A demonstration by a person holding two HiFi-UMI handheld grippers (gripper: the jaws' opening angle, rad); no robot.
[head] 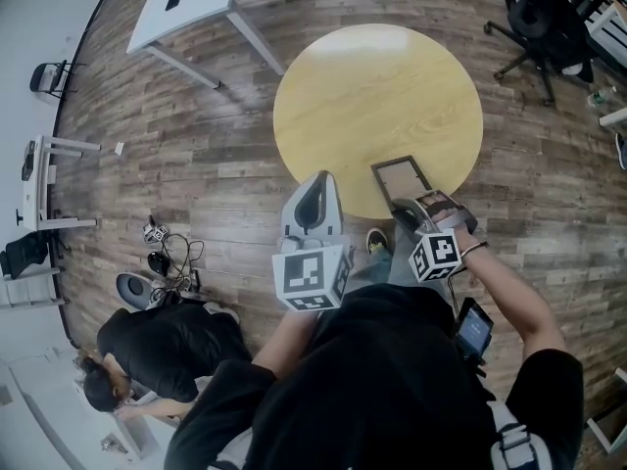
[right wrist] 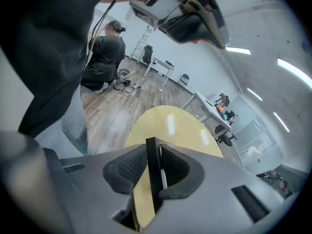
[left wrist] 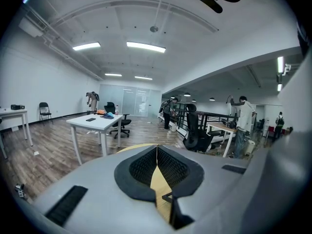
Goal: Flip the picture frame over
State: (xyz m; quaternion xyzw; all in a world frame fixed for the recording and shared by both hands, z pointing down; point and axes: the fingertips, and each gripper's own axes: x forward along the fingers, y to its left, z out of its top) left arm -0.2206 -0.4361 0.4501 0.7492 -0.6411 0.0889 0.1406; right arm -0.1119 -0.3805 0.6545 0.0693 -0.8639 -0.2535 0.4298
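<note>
While edge-on, frame (right wrist: pixel 151 179) in hand-held gripper (right wrist: pixel 154 153).

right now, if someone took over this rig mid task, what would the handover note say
Left gripper: shut, nothing between its jaws, held beside the job at the near edge of the round table.
Right gripper: shut on the near edge of the picture frame.
Frame: at the table's near edge; its far end looks to rest on the top.
Done: frame gripped.
Left: turn it over, lay it flat, let go.
</note>
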